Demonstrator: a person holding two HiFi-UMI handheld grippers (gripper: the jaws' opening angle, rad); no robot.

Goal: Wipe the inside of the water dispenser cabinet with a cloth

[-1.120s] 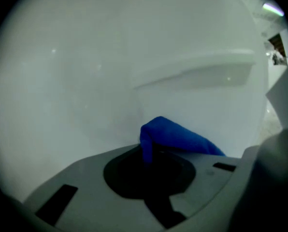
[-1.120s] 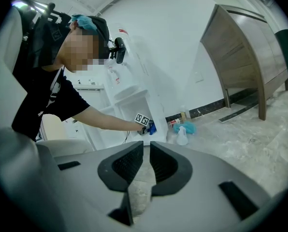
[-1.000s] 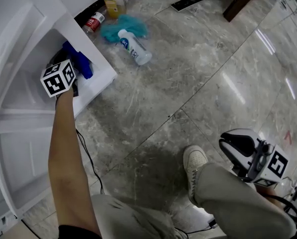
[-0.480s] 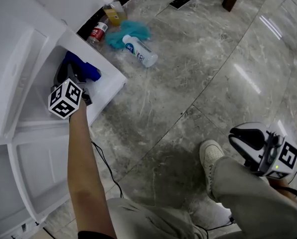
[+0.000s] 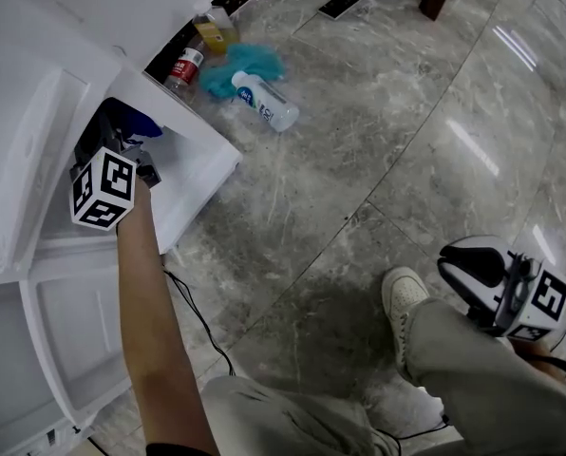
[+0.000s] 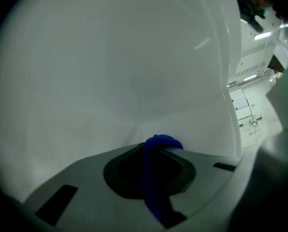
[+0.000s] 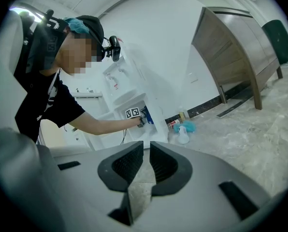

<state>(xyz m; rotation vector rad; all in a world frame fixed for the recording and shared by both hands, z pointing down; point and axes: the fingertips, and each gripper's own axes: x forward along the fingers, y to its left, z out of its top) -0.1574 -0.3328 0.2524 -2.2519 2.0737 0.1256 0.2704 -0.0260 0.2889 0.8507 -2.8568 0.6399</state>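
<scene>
My left gripper point(image 5: 122, 137) reaches into the white water dispenser cabinet point(image 5: 196, 164), shut on a blue cloth point(image 5: 131, 120). In the left gripper view the blue cloth point(image 6: 156, 187) hangs pinched between the jaws of the left gripper point(image 6: 153, 153), close to the cabinet's pale inner wall point(image 6: 134, 71). My right gripper point(image 5: 459, 266) rests by the person's right knee, far from the cabinet. The right gripper point(image 7: 146, 146) has its jaws a narrow gap apart with nothing between them. From that side the dispenser point(image 7: 129, 93) and the cloth point(image 7: 147, 115) show at a distance.
On the floor beside the cabinet lie a teal cloth point(image 5: 245, 63), a white bottle point(image 5: 264, 99), a red-labelled bottle point(image 5: 181, 66) and a yellow bottle point(image 5: 213, 28). A black cable point(image 5: 199, 323) runs along the floor. The cabinet door point(image 5: 31, 174) stands open at left. A wooden sideboard point(image 7: 236, 47) stands beyond.
The left gripper has lifted the blue cloth from low in the cabinet to higher up inside it. The right gripper has stayed where it was.
</scene>
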